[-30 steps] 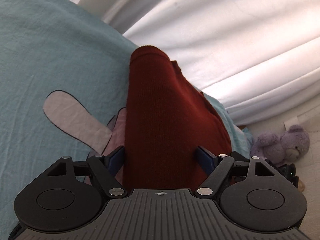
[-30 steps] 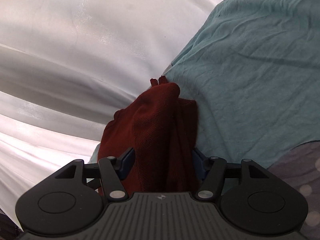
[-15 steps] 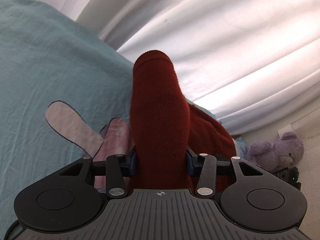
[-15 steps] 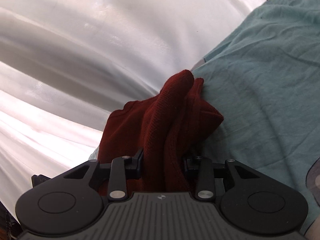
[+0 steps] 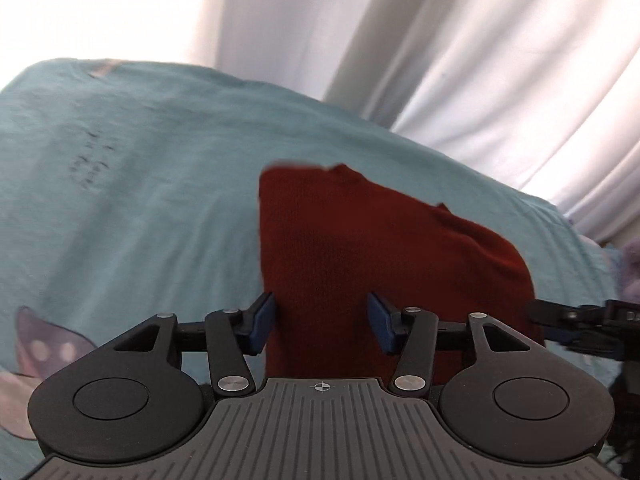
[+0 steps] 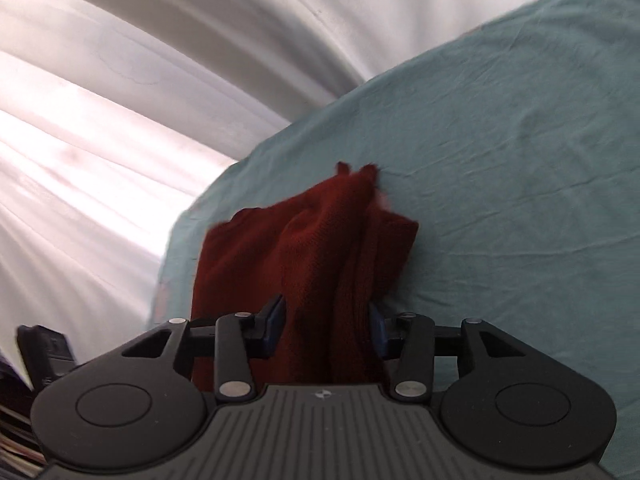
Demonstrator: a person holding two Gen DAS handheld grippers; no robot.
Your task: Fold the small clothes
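A dark red knitted garment [image 5: 340,240] hangs bunched between my two grippers above a teal bed sheet [image 5: 140,180]. My left gripper [image 5: 322,316] has its blue pads [image 5: 262,322] against the cloth on both sides; its jaws are opening slightly with the garment still between them. In the right wrist view the same red garment [image 6: 312,248] rises in folds from my right gripper [image 6: 326,320], whose jaws are also opening a little while the cloth fills the gap. The garment's lower part is hidden behind both gripper bodies.
White curtains [image 5: 480,60] hang behind the bed, also in the right wrist view [image 6: 160,80]. The sheet [image 6: 520,160] is wrinkled and carries a printed pale figure [image 5: 40,344]. A purple plush toy [image 5: 630,264] shows at the right edge.
Both grippers narrowed onto the red garment, then widened slightly. Both have risen and swung across the bed with it, so more sheet fills each view.
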